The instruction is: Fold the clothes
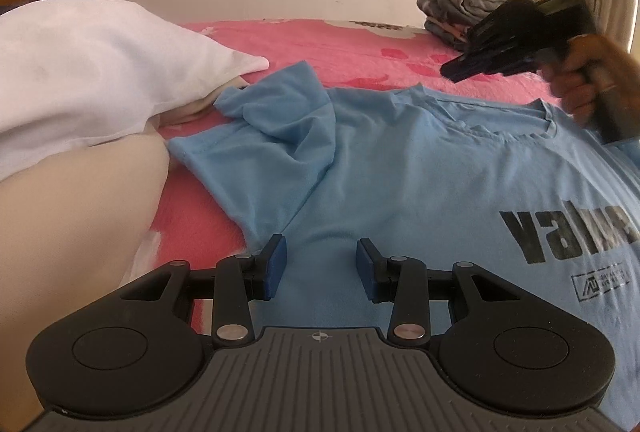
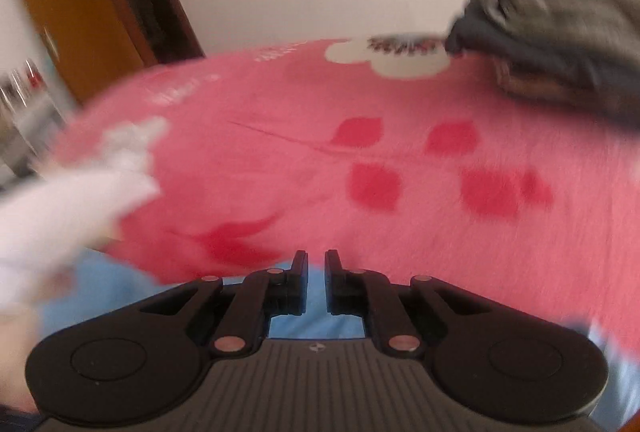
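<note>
**Blue tee flat on the bed, both tongs empty**

T-shirt (image 1: 400,168), light blue w/ dark "value" lettering on the chest, lay spread face-up on the pink floral bedspread (image 1: 320,44). Its collar pointed toward the far side of the bed; one sleeve (image 1: 276,120) was crumpled & folded back on itself, just beside a white pillow (image 1: 92,72).

Left tongs (image 1: 322,268) hovered low over the shirt's body near the sleeve seam, blue pads wide apart, nothing between them, only blue cloth showing below.

Right tongs (image 1: 456,70) were up in the air over the bedspread past the collar, gripped by a hand (image 1: 580,88), badly motion-blurred in the left wrist view. In their own view the right tongs (image 2: 316,282) showed jaws nearly together w/ just a narrow slit left, and nothing held in it. A strip of blue shirt showed under them, pink bedspread ahead.

Stack of folded clothes (image 1: 468,4), grey on top, sat at the far corner of the bed by the wall, well apart from the tee. In the right wrist view that stack (image 2: 560,24) was smeared by blur, so couldn't tell indiv. pieces.
</note>
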A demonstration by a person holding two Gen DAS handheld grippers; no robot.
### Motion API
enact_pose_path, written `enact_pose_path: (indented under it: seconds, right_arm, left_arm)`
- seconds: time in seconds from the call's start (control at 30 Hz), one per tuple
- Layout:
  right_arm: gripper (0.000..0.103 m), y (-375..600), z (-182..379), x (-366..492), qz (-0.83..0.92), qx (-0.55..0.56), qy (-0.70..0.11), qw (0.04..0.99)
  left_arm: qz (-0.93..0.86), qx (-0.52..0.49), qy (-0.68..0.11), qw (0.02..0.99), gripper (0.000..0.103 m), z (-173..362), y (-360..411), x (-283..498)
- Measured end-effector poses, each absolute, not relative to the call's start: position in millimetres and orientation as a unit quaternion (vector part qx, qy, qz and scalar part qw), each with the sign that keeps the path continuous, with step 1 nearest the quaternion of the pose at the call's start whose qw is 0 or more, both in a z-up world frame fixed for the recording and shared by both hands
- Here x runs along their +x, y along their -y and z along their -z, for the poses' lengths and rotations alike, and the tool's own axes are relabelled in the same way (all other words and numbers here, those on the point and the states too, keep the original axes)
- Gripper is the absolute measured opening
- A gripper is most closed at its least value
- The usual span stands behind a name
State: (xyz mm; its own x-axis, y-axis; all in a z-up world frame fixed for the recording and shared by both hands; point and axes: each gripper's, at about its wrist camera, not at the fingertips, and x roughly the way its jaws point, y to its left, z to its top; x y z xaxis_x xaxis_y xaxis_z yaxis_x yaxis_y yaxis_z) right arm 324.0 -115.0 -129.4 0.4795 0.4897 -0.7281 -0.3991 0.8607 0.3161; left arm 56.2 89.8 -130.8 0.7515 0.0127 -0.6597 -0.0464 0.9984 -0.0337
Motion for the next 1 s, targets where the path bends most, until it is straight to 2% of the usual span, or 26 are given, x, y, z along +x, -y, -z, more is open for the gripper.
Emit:
enact_pose_path:
  seconds: [0.17,0.43,0.57,0.63,0.67,0.7,1.0]
  right_arm:
    - [0.019,138,126,320,-0.295,0.144,-0.480,0.813]
    - [0.027,127,145,329,-0.308,0.182,-0.518,0.777]
    - [0.029,119,144,327,-0.314,0.161,-0.519,0.779]
    - [0.018,115,142,324,-0.312,0.146,-0.505,0.791]
    - [0.005,114,142,323,-0.310,0.141,-0.499,0.797]
    - [0.000,113,141,323,-0.308,0.136,-0.492,0.803]
    - [0.000,105,141,325,-0.292,0.118,-0.461,0.830]
  left_arm:
    - [-0.018,-0.027,-0.352,0.935,0.039,132,-89,58]
    - [-0.018,-0.028,-0.354,0.935,0.040,130,-90,56]
    - [-0.019,-0.028,-0.354,0.935,0.040,130,-89,55]
    - [-0.019,-0.029,-0.353,0.935,0.040,130,-89,54]
    - [-0.019,-0.028,-0.353,0.935,0.040,130,-88,54]
    - [-0.019,-0.027,-0.353,0.935,0.040,130,-88,53]
    - [-0.019,-0.021,-0.353,0.935,0.040,130,-88,51]
